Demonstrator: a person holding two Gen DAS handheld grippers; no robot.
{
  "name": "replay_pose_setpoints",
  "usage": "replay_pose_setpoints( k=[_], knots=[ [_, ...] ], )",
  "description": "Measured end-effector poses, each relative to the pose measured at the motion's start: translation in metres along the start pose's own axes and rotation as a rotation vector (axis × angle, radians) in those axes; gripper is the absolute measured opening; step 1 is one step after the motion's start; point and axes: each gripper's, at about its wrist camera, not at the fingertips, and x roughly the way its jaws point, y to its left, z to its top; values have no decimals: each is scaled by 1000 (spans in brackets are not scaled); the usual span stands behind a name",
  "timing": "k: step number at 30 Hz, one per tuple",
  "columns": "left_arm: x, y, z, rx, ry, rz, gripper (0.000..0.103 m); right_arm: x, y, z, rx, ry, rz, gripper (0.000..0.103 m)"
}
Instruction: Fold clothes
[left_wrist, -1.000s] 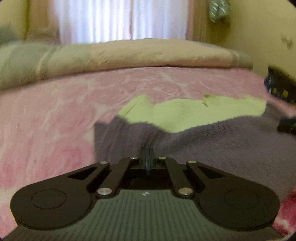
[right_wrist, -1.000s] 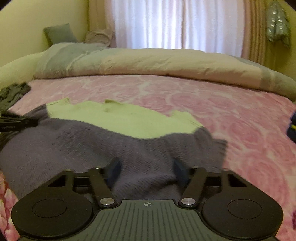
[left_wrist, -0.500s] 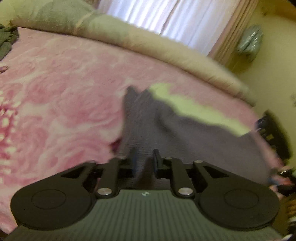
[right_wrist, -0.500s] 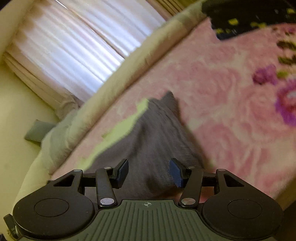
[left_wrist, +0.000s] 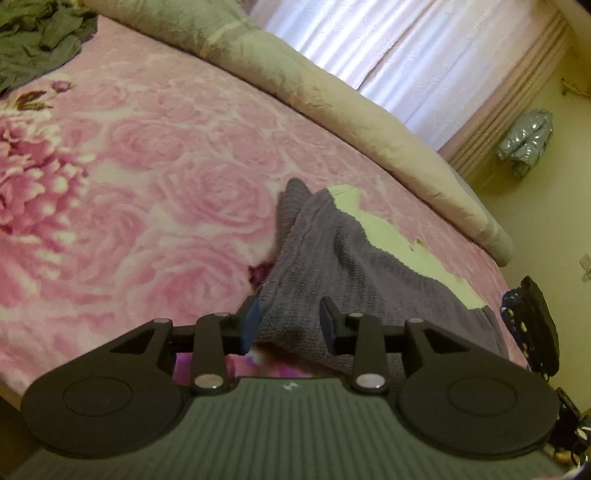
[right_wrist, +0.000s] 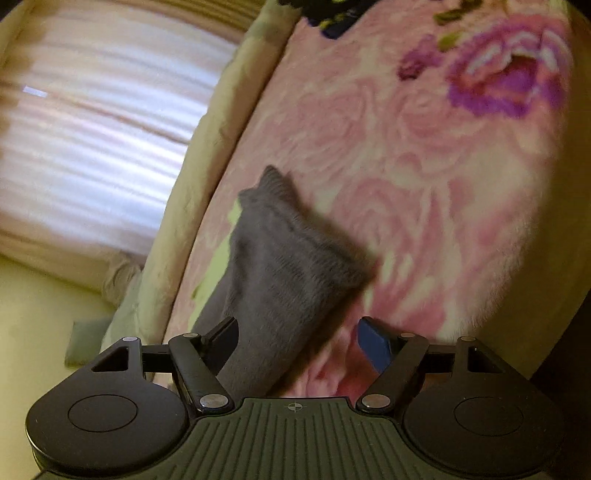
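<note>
Both claws are opening — left gripper (left_wrist: 290, 325) and right gripper (right_wrist: 297, 341) each released around the sweater (left_wrist: 332, 258) on the bed (left_wrist: 147, 184).

We see soft daylight through the white curtains (left_wrist: 388, 55), leaving the room fairly dim. The right wrist view is smeared by motion blur; both fisheye views bend and darken at the edges.
</note>
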Motion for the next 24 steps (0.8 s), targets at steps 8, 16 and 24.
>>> replay_pose_setpoints(
  k=[8,16,24],
  knots=[
    [15,1,10,5,-2,10,31,35,6,34,26,33,-70,33],
    [23,3,23,-34,19,-18,31,42,20,55,-168,-8,-36,15],
    [44,-22,14,10,123,-105,32,121,110,145,-676,-131,-124,15]
  ],
)
